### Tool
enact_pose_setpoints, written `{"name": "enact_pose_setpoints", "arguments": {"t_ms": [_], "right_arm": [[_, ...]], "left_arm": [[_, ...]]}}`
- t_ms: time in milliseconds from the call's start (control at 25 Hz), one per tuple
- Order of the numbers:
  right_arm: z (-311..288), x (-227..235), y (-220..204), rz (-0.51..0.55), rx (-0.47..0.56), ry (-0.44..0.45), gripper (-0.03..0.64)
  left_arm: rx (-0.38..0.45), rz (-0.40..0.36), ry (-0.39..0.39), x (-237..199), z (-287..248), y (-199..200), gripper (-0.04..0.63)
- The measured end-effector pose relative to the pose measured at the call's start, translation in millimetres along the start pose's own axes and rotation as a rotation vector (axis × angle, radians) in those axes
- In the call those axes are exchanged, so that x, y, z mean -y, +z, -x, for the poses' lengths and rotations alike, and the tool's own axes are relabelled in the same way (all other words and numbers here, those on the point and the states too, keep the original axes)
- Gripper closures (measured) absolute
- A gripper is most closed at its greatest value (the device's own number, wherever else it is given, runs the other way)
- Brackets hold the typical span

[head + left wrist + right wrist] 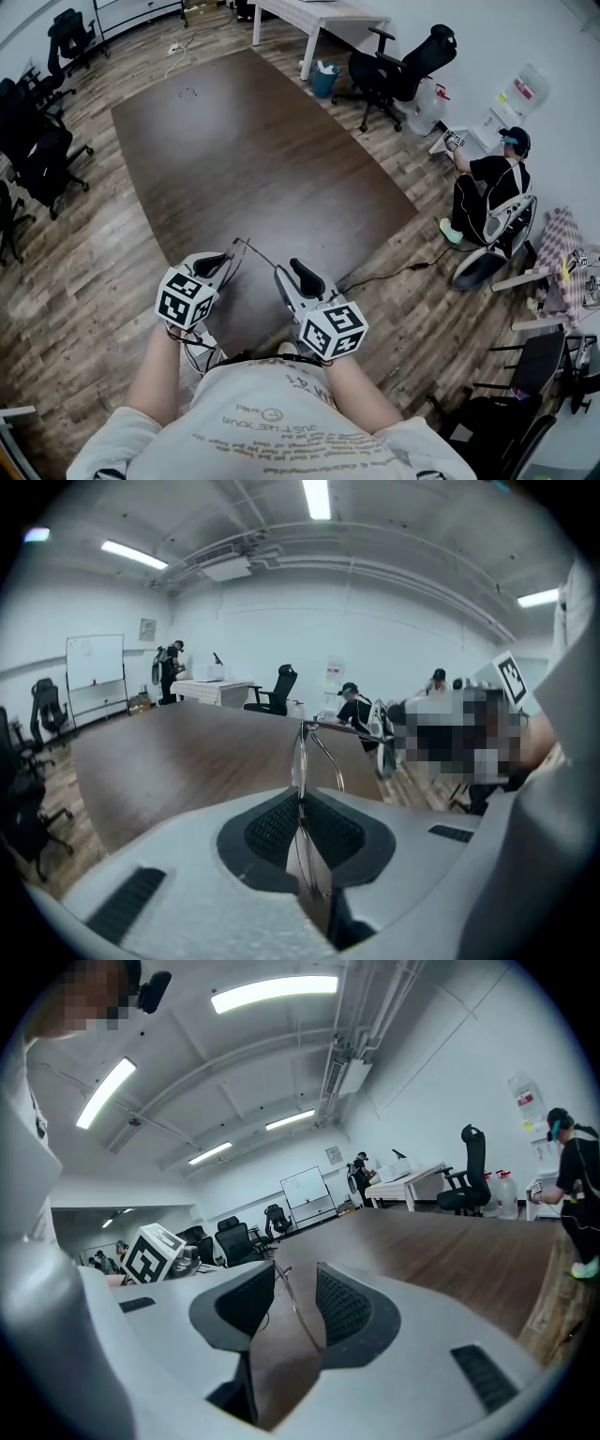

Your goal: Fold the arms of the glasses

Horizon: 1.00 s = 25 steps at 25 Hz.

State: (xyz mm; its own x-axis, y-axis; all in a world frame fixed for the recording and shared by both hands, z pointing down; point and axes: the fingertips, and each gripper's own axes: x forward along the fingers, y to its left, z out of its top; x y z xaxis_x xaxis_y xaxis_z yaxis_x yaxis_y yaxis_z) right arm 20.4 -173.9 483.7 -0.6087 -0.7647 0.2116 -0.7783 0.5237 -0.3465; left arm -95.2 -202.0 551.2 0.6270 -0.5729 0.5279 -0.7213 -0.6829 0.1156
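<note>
The left claw (228, 259) is pinching the thin wire glasses (301, 761) by their frame, holding them above the near end of the brown counter (244, 150). The right claw (291, 1309) is standing partly open, one arm (298, 1314) of the glasses lying between its jaws.

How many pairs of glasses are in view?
1: thin wire-framed glasses, clamped in the left gripper over the near end of the dark brown table, part of it between the right gripper's open jaws. No others visible.
</note>
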Motion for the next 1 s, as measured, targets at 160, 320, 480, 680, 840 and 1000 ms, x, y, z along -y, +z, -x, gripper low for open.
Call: {"name": "enact_pose_setpoints", "arguments": {"t_ms": [160, 320, 480, 680, 840, 1000], "right_arm": [[-4, -5, -12, 0.087, -0.08, 0.008, 0.477], [-10, -9, -32, 0.226, -0.196, -0.002, 0.501], [-12, -5, -47, 0.269, -0.265, -0.02, 0.508], [-12, -1, -55, 0.286, -0.306, -0.036, 0.547], [-13, 0, -59, 0.272, -0.32, -0.037, 0.557], [-13, -1, -63, 0.273, -0.336, -0.029, 0.556]], "left_arm": [[-0.07, -0.167, 0.007, 13, -8, -8, 0.56], [-0.108, -0.216, 0.008, 18, -12, -17, 0.56], [-0.131, -0.251, 0.02, 18, -14, -21, 0.56], [-0.134, -0.249, 0.018, 20, -14, -18, 0.56], [-0.121, -0.252, 0.016, 20, -12, -17, 0.56], [-0.11, -0.25, 0.015, 21, -10, -13, 0.56]]}}
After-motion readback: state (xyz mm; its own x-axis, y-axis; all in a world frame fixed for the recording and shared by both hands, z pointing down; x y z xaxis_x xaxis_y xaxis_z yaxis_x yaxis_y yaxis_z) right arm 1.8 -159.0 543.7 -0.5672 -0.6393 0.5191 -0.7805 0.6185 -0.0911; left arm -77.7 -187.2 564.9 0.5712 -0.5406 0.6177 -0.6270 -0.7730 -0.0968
